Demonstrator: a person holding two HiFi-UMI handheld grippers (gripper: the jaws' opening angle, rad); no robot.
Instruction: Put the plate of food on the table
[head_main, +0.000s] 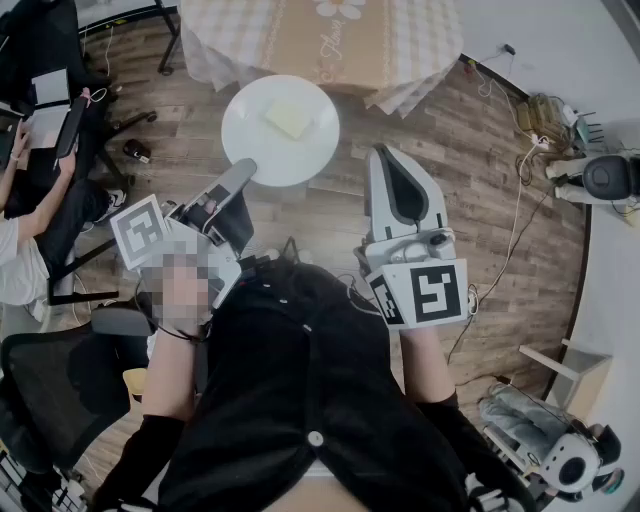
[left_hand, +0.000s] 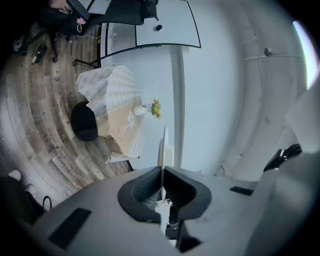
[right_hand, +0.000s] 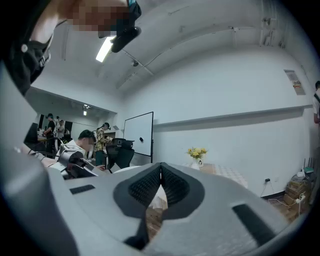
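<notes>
Left gripper view looks straight along the left gripper (left_hand: 162, 175), whose dark ribbed pads are closed tight on the rim of the white plate (left_hand: 163, 145). The plate shows here edge-on, as a thin pale line rising from between the pads. Past that edge stands the table (left_hand: 117, 107) under a checked cloth, with a vase of yellow flowers (left_hand: 155, 107) on its top and a black round seat (left_hand: 84, 121) beside it on the wooden floor (left_hand: 40, 115).

From the head view, the left gripper (head_main: 245, 172) grips the plate (head_main: 262, 140) at its near left rim, so the plate juts out ahead of the jaws and a little to their right. A pale yellow piece of food (head_main: 288, 118) lies on the plate's far half. The plate is in the air above the floor, not on the table (head_main: 300, 40). Its far rim comes just up to the hanging cloth edge.

The right gripper (head_main: 385, 155) is level beside the plate, to its right and apart from it, pointing toward the table. In the right gripper view its jaws (right_hand: 160, 167) are pressed together with nothing between them. Beyond them are the flowers, the table edge and a whiteboard (right_hand: 138, 134). A seated person (head_main: 35, 225) is at the far left of the head view.
</notes>
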